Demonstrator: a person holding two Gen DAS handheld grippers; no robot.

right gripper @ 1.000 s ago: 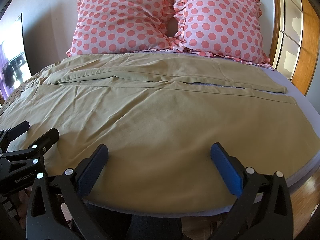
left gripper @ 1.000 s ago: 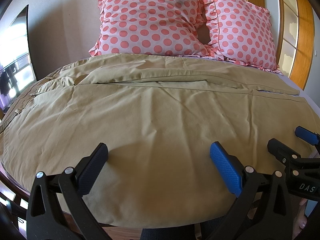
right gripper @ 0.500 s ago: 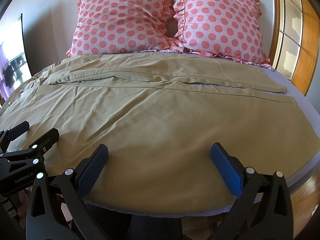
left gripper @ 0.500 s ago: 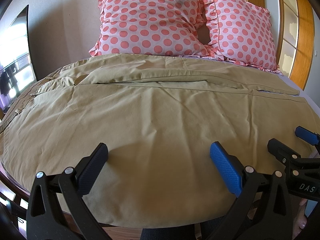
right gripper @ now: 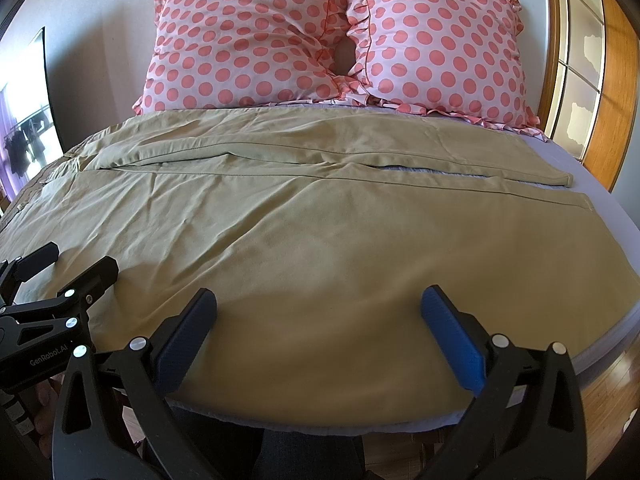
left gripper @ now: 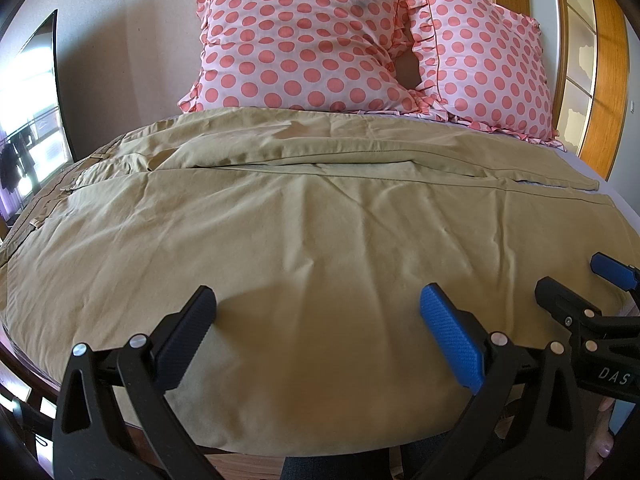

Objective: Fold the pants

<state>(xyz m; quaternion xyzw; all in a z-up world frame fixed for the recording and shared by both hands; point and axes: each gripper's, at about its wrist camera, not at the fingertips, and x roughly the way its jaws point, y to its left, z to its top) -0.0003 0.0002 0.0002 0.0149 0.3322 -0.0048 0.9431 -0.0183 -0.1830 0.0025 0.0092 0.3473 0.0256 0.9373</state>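
Khaki pants (left gripper: 312,216) lie spread flat across the bed, waistband at the left, leg cuffs at the right; they fill the right wrist view (right gripper: 320,216) too. The two legs lie side by side, the far one next to the pillows. My left gripper (left gripper: 316,320) is open and empty, hovering over the near edge of the near leg. My right gripper (right gripper: 318,320) is open and empty over the same near edge, further right. Each gripper shows at the side of the other's view: the right one in the left wrist view (left gripper: 576,284), the left one in the right wrist view (right gripper: 76,260).
Two pink polka-dot pillows (left gripper: 304,40) (right gripper: 436,44) lean on the wall at the bed's head. A lilac sheet (right gripper: 600,200) shows at the bed's right side. A wooden-framed window (right gripper: 584,60) stands at right. The wood floor (right gripper: 608,384) lies below the bed's near edge.
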